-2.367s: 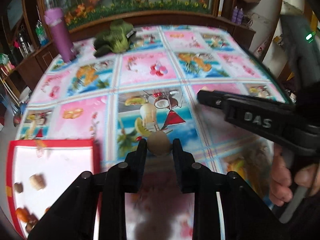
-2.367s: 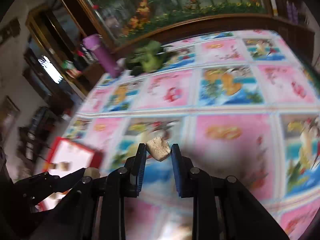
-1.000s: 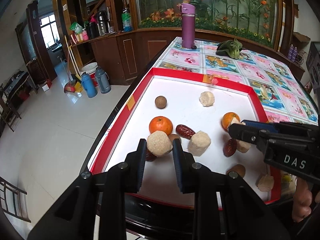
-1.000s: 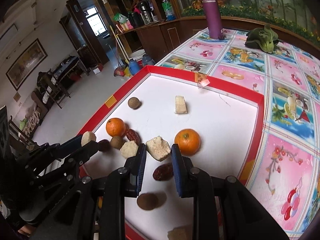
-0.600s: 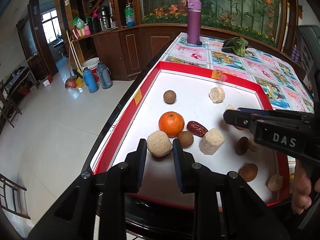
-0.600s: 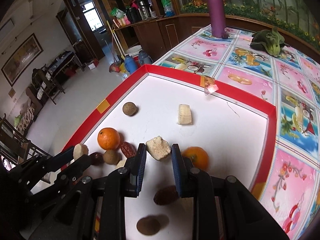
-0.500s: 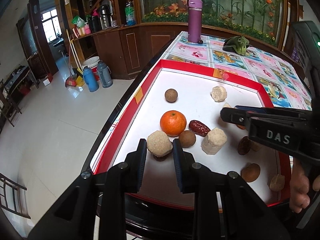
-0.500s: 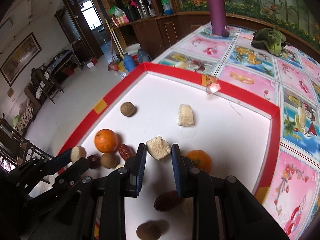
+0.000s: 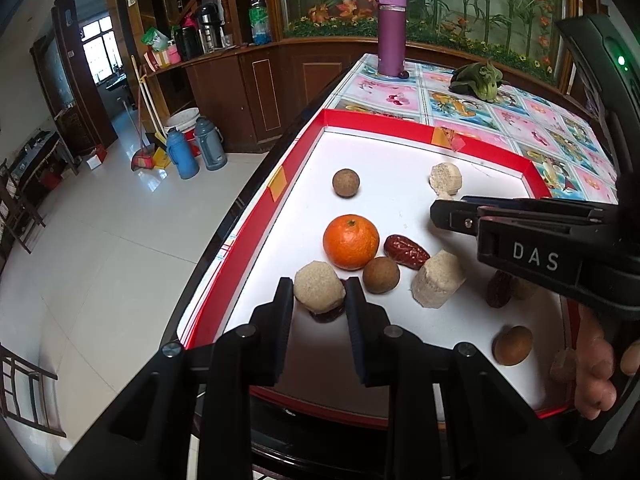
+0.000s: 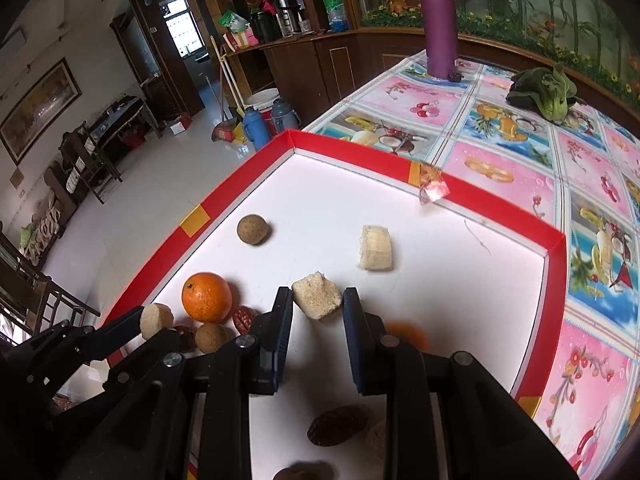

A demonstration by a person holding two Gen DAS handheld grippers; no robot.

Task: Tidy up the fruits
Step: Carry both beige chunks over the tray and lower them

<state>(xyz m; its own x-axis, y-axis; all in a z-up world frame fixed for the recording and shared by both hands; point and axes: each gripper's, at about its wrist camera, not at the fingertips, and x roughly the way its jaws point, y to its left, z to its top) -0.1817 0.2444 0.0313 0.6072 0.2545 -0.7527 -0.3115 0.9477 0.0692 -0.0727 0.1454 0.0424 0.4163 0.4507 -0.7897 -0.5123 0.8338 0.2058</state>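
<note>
A white tray with a red rim (image 9: 256, 216) (image 10: 472, 196) lies at the table's corner. My left gripper (image 9: 319, 294) is shut on a round beige chunk (image 9: 319, 288) low over the tray's near-left part. My right gripper (image 10: 317, 298) is shut on an angular beige chunk (image 10: 317, 298) above the tray's middle; it also shows in the left wrist view (image 9: 448, 214). In the tray lie an orange (image 9: 351, 242) (image 10: 206, 297), a second orange (image 10: 404, 332), brown round fruits (image 9: 346, 183) (image 9: 381, 275), red dates (image 9: 406, 251) (image 10: 338, 424) and beige chunks (image 9: 438, 278) (image 10: 376, 248).
A purple flask (image 9: 392, 46) (image 10: 440, 22) and a green leafy vegetable (image 9: 478, 82) (image 10: 544, 90) stand on the fruit-patterned tablecloth (image 10: 500, 148) beyond the tray. The table edge and the floor drop off to the left. A person's fingers (image 9: 600, 376) hold the right gripper's handle.
Both grippers swung from over the tablecloth to over the tray, each still shut on its chunk. In the last half second both edged slightly forward.
</note>
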